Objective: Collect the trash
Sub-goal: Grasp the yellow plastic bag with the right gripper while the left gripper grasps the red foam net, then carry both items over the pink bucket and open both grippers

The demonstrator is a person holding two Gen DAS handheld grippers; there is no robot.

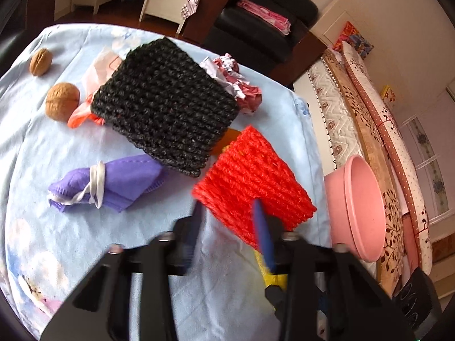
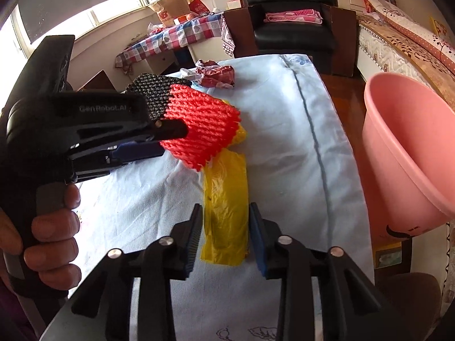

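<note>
Red foam fruit net [image 1: 253, 182] approached by left gripper [image 1: 227, 216], jaws apart. Crumpled yellow plastic bag [image 2: 226, 216] straddled by right gripper [image 2: 226, 227], jaws apart, ready for pinch. Pink plastic basin [image 2: 409, 153] near for drop-off.

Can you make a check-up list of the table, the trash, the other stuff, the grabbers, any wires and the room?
Surface: table under a light blue floral cloth.
Job's things: red foam net, black foam net, yellow plastic bag, purple face mask, crumpled red-and-white wrapper, orange-and-white plastic bag; pink bin off the table's right edge.
Clutter: two walnuts.
Grippers: left gripper open at the red net's near edge; right gripper open, fingers either side of the yellow bag.
Cables: nothing seen.
Surroundings: black armchair, checked tablecloth desk, leaning mattresses.
</note>
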